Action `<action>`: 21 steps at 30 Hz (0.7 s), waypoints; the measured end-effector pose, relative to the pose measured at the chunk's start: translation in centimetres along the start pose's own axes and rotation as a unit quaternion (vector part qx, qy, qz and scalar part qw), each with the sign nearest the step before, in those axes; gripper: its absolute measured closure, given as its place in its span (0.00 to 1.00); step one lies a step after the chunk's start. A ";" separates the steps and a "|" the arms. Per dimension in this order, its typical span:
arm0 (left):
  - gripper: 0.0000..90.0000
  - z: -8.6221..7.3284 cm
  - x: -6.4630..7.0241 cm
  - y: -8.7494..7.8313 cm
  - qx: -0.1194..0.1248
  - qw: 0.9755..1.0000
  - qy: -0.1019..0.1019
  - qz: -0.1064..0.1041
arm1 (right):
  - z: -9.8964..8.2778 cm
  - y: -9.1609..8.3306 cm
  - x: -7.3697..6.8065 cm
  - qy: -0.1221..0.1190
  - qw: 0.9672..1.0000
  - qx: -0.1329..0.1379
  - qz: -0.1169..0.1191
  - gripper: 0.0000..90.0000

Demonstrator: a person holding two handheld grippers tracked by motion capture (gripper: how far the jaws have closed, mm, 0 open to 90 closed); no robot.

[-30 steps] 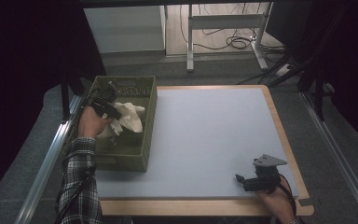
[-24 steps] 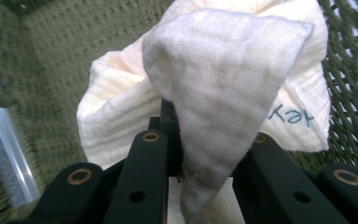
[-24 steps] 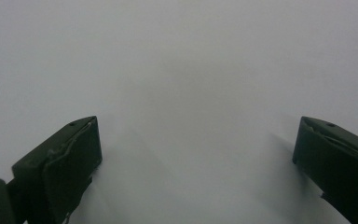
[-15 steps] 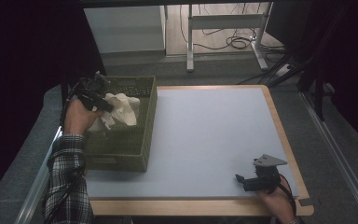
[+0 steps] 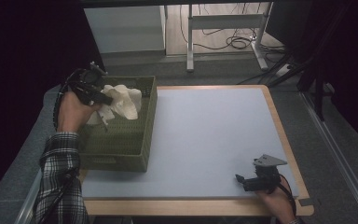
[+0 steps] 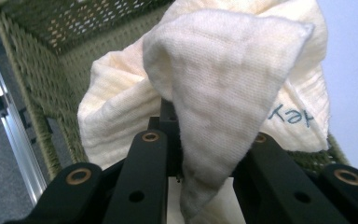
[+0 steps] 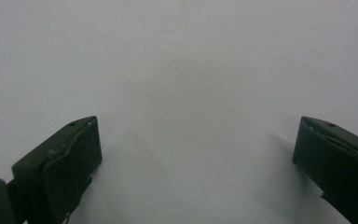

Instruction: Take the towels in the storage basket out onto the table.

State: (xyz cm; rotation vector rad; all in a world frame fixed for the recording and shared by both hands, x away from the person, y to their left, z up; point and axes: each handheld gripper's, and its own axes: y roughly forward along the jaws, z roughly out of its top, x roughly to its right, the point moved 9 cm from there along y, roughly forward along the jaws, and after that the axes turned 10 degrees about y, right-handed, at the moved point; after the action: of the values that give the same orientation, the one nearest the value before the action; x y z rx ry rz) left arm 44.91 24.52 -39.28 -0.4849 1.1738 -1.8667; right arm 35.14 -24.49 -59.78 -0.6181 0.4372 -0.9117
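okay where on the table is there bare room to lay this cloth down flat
The pale table surface is bare from the green basket across to the right gripper at the near right corner. The widest patch is the middle and far right. It is crowded only at the left, where the left gripper holds the cloth over the basket.

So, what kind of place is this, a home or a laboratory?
Most likely a lab or recording workspace, not a home. The table stands in a dark surround, loose cables lie on the floor behind it, and metal rails run along its sides.
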 end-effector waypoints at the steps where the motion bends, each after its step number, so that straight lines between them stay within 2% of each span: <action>1: 0.87 0.0 0.0 0.0 0.000 1.000 0.000 0.000 | 0.0 0.0 0.0 0.000 1.000 0.000 0.000 0.01; 6: 0.87 1.6 1.3 -0.7 0.010 1.000 0.015 -0.005 | 0.0 0.0 0.0 0.000 1.000 0.000 0.000 0.01; 19: 0.87 4.8 4.1 -0.4 0.026 0.998 0.047 -0.026 | 0.0 0.0 0.0 -0.001 1.000 -0.001 0.000 0.01; 21: 0.87 5.6 4.9 -0.2 0.031 0.998 0.053 -0.030 | 0.0 0.0 0.0 0.000 1.000 -0.001 0.000 0.01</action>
State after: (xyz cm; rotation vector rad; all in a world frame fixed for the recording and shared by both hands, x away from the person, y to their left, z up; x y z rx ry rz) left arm 45.93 17.52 -36.98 -0.3961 1.1784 -1.9953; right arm 35.12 -24.50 -59.77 -0.6197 0.4382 -0.9107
